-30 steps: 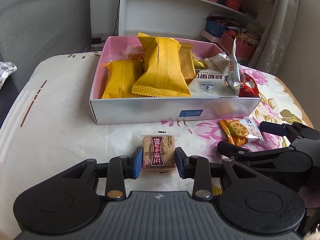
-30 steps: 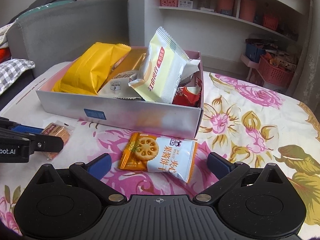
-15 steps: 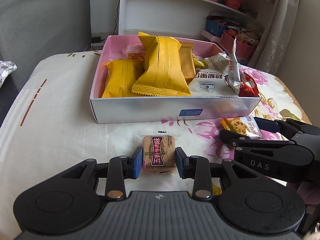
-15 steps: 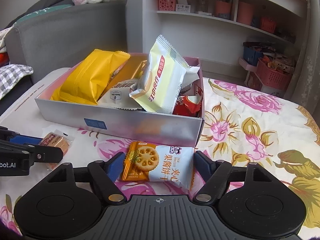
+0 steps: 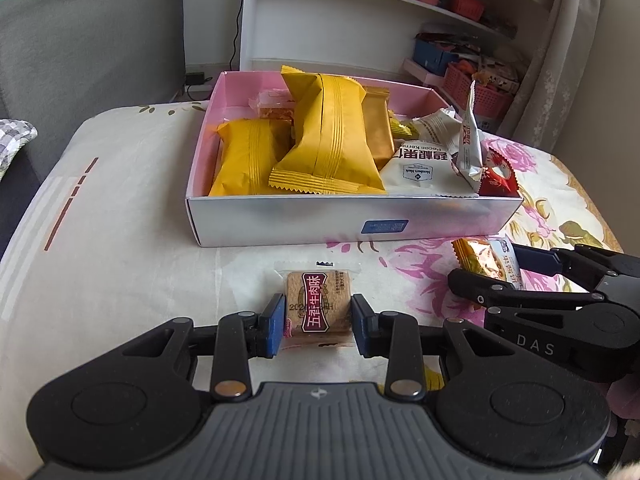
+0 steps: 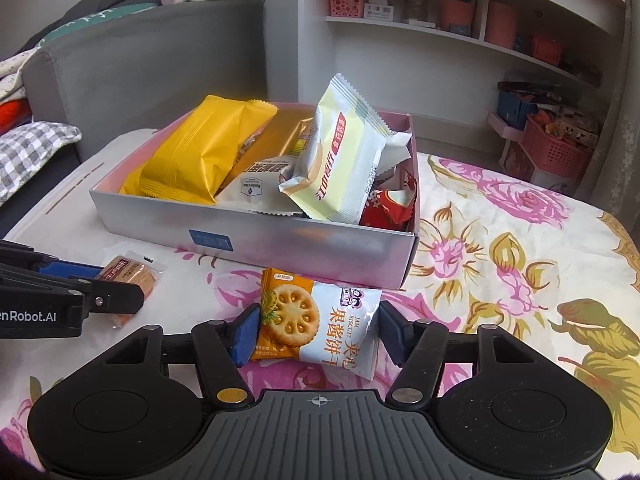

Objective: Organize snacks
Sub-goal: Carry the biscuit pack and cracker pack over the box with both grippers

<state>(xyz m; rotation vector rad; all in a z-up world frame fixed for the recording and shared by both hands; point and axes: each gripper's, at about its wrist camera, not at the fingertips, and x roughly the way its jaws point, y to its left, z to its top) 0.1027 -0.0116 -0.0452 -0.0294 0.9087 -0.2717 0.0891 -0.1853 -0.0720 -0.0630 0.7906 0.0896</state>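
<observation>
Now my left gripper [image 5: 318,322] pinches the beef-flavour biscuit packet [image 5: 317,307] on the floral cloth [image 6: 500,248], just before the pink snack box [image 5: 344,222]. My right gripper [image 6: 316,330] has just been closing; its jaws hug the jam biscuit packet [image 6: 320,322] by the box's near wall.

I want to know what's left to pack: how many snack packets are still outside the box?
2. A small brown biscuit packet lies on the tablecloth before the box, between the left tool's pads. A jam biscuit packet lies near the box's right corner, between the right tool's pads.
</observation>
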